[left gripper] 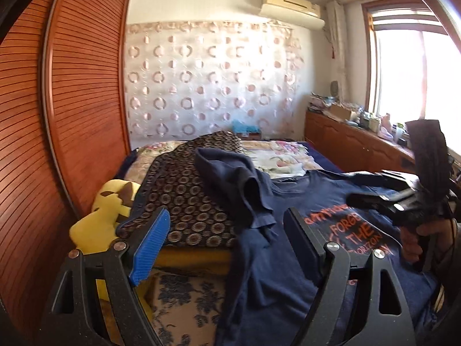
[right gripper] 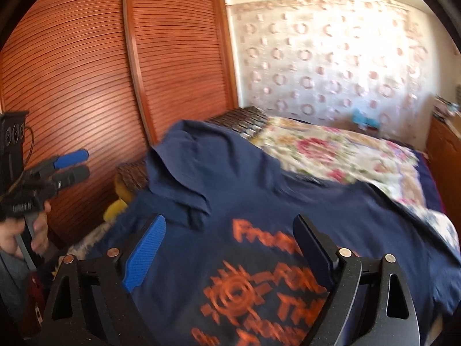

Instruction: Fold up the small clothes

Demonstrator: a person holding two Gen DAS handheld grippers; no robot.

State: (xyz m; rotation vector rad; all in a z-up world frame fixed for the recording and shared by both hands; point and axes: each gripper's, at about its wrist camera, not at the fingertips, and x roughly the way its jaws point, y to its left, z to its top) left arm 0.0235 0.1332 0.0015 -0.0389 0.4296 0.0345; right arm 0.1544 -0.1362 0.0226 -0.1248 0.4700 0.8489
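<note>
Across the bed [left gripper: 288,150] your navy T-shirt [right gripper: 259,201] lies flat, one sleeve [left gripper: 245,190] folded inward just beyond your left tool [left gripper: 227,230]; both tools gape empty, right tool [right gripper: 230,248] above the print.

A slatted wooden wardrobe [left gripper: 72,92] fills the left. Near it lies a yellow plush toy [left gripper: 100,216] beside a dark circle-patterned cloth [left gripper: 184,199]. Farther off — a floral bedspread [right gripper: 331,150], circle-printed curtain [left gripper: 207,80], air conditioner [left gripper: 291,7] and a cluttered wooden cabinet [left gripper: 345,138] at right.
</note>
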